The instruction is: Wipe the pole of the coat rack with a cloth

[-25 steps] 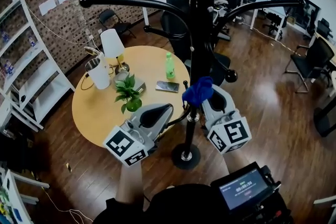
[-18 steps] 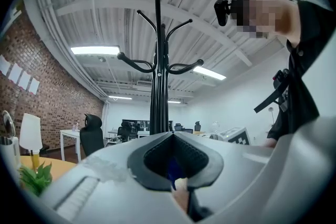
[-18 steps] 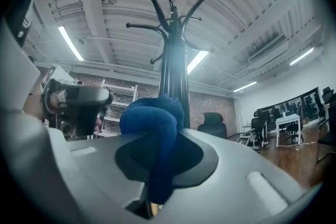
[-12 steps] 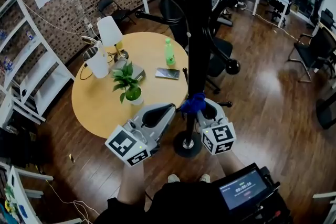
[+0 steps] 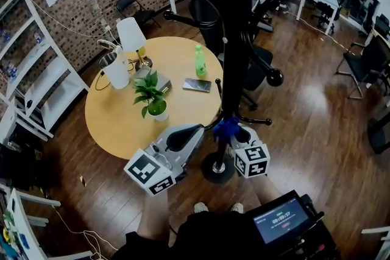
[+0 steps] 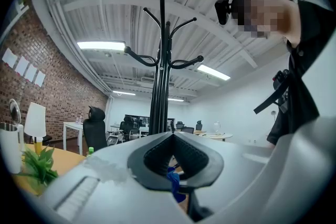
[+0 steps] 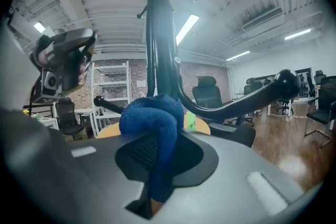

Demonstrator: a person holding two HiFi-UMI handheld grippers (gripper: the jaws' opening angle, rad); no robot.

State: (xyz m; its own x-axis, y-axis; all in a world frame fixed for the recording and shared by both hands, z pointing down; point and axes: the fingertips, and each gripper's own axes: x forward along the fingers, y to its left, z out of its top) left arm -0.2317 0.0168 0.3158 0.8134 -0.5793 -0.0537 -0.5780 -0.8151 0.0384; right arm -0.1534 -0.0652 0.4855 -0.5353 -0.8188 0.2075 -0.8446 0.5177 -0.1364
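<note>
The black coat rack pole (image 5: 234, 39) rises through the middle of the head view from its round base (image 5: 217, 167). My right gripper (image 5: 233, 132) is shut on a bunched blue cloth (image 5: 226, 128) that presses against the pole low down, just above the base. In the right gripper view the cloth (image 7: 152, 118) bulges over the jaws, with the pole (image 7: 157, 50) right behind it. My left gripper (image 5: 200, 129) sits just left of the cloth, shut on a thin black low hook of the rack. The pole (image 6: 160, 86) stands just beyond its jaws.
A round wooden table (image 5: 116, 125) stands left of the rack with a potted plant (image 5: 151, 100), a lamp (image 5: 133, 39), a white jug (image 5: 116, 70), a green bottle (image 5: 198, 61) and a phone (image 5: 196, 85). A black office chair (image 5: 204, 6) stands behind the pole. White shelves (image 5: 36, 82) line the left wall.
The right gripper has slid the blue cloth down the pole toward the base. The left gripper has stayed beside the pole's lower part.
</note>
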